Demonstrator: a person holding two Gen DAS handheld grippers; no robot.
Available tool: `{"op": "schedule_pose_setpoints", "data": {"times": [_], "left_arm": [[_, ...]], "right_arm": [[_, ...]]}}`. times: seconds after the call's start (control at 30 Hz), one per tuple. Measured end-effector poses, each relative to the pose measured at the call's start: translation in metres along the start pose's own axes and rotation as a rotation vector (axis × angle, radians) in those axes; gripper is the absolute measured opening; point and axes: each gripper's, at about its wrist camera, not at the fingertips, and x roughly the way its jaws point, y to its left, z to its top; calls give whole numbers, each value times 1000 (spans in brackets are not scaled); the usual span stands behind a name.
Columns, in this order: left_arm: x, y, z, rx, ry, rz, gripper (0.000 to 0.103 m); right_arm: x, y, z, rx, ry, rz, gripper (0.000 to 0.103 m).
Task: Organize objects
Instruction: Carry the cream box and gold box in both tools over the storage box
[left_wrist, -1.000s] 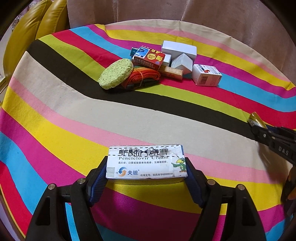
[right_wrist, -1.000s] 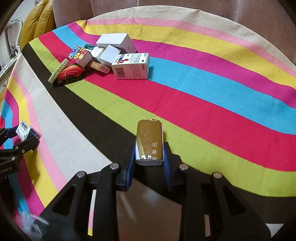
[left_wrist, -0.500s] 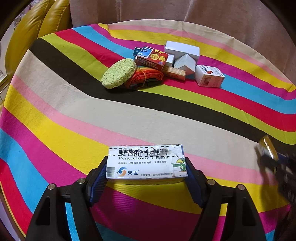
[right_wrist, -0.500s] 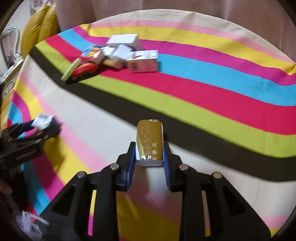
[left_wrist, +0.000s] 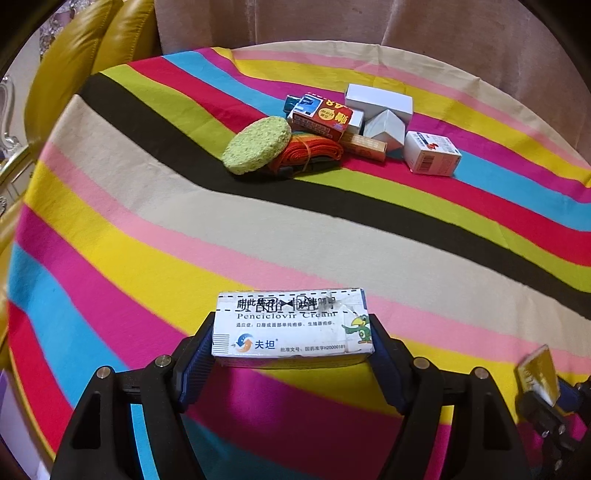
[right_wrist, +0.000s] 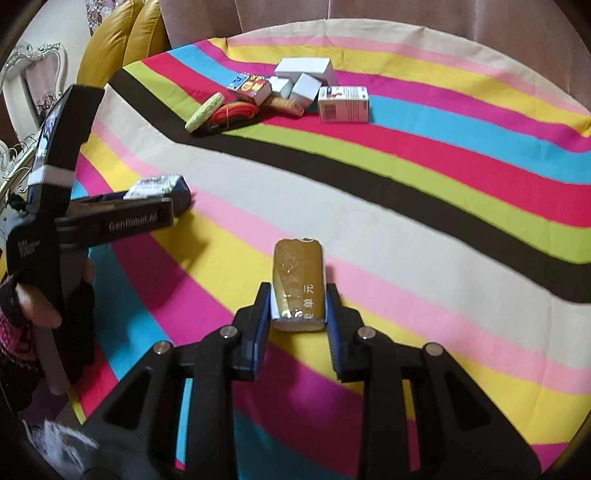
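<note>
My left gripper (left_wrist: 291, 347) is shut on a white cream box (left_wrist: 291, 325) printed "Penciclovir Cream", held crosswise above the striped tablecloth (left_wrist: 147, 236). It also shows in the right wrist view (right_wrist: 159, 186) at the left. My right gripper (right_wrist: 297, 306) is shut on a gold box (right_wrist: 298, 280), held lengthwise; this box shows at the lower right of the left wrist view (left_wrist: 537, 374). A pile of objects lies at the far side: green sponge (left_wrist: 256, 144), orange cord bundle (left_wrist: 310, 153), red-blue box (left_wrist: 321, 116), white boxes (left_wrist: 380, 101), barcode box (left_wrist: 430, 153).
A yellow leather chair (left_wrist: 74, 62) stands at the far left of the round table. A pink curtain (left_wrist: 369, 22) hangs behind the table. An ornate white chair (right_wrist: 33, 81) is at the left in the right wrist view.
Both grippers pulled back from the pile toward the near side of the table. The right gripper swung left and now sits close beside the left one. Both grips are unchanged.
</note>
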Motion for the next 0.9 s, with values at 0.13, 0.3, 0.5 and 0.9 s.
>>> {"op": "schedule_pose_setpoints", "data": {"times": [0.13, 0.3, 0.5, 0.9], "left_arm": [[-22, -3, -21, -14, -2, -16, 76], [-48, -7, -48, 9, -7, -28, 76], [-86, 3, -68, 25, -56, -11, 76], [-132, 71, -95, -96, -103, -1, 76]], "right_arm": [[-9, -3, -4, 5, -9, 12, 32], [-20, -2, -5, 12, -23, 34, 32], [-40, 21, -3, -32, -49, 70, 32], [-66, 102, -4, -207, -58, 174, 32]]}}
